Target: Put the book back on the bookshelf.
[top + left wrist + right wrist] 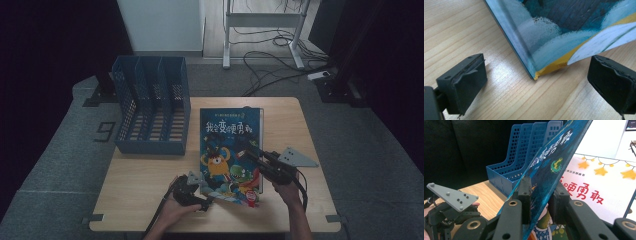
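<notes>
A picture book point(230, 145) with a blue cartoon cover lies on the wooden table point(145, 195), right of centre. My right gripper point(251, 156) reaches in from the book's right edge. In the right gripper view it point(541, 195) is shut on the blue front cover point(554, 162), which is raised off the white title page point(599, 185). My left gripper point(204, 196) sits at the book's near left corner. In the left gripper view it point(536, 77) is open, and the yellow-edged book corner point(554, 37) lies just ahead of its pads point(464, 77), untouched.
A blue perforated file holder point(150, 110) with several slots stands at the table's back left, seen again behind the cover point(524, 150). Bare wood lies in front of the file holder. Cables and a metal stand point(265, 30) are on the floor beyond the table.
</notes>
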Demonstrator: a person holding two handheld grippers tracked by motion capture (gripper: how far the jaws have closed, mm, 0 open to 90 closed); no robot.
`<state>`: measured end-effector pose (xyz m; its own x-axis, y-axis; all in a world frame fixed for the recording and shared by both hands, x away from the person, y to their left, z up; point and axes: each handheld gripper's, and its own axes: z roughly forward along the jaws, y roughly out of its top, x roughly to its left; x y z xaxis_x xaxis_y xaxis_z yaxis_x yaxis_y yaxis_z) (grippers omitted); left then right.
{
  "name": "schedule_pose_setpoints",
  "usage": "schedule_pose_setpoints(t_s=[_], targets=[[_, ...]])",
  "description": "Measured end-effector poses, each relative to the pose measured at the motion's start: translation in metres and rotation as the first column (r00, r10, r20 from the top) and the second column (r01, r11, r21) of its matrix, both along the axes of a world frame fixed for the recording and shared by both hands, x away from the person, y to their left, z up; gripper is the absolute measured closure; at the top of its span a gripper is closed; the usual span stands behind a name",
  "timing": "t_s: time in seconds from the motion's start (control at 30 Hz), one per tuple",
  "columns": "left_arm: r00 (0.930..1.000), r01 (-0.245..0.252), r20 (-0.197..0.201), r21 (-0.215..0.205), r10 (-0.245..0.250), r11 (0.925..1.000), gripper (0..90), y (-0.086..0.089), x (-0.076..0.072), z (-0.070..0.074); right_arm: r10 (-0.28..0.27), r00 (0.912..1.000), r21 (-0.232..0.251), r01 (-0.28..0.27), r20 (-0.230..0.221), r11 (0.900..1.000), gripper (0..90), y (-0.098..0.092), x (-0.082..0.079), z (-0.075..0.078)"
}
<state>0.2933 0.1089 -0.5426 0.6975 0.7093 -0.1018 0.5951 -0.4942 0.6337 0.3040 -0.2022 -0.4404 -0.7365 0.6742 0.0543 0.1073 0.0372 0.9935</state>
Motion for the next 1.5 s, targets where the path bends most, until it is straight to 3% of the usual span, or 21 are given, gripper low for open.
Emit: schedule_pose_setpoints(t_s=[0.2, 0.3, 0.4, 0.6, 1.17, 1.5], targets=[[0.9999, 0.007, -0.011, -0.005, -0.007, 1.0, 3.9, 0.002, 0.0, 0.001, 0.008, 0.9999, -0.002, -0.008, 0.007, 1.0, 73.0, -0.001, -0.001, -0.001], [0.9988, -0.039, -0.031, -0.023, 0.038, 0.999, 7.1, 0.011, 0.003, 0.003, 0.01, 0.9999, 0.0, -0.01, 0.005, 1.0, 72.9, -0.002, -0.001, -0.001], [0.9987, -0.043, -0.029, -0.03, 0.042, 0.9986, 7.3, 0.012, 0.003, 0.003, 0.011, 0.9999, -0.002, -0.011, 0.006, 1.0, 72.9, -0.002, -0.001, -0.001], [0.9998, 0.009, -0.017, -0.005, -0.009, 0.9999, 6.4, 0.003, -0.002, 0.002, 0.004, 0.9999, -0.006, -0.004, 0.013, 1.0, 72.8, -0.001, -0.001, -0.001], [0.9997, -0.022, -0.013, -0.038, 0.021, 0.999, 0.3, 0.001, 0.002, 0.0, -0.011, 0.9995, -0.014, 0.011, 0.031, 1.0, 72.9, 0.0, -0.004, 0.0], [0.9998, 0.011, -0.016, -0.01, -0.011, 0.9999, 4.8, -0.001, -0.001, 0.002, -0.009, 0.9997, -0.006, 0.009, 0.021, 1.0, 72.8, -0.002, -0.002, -0.001]])
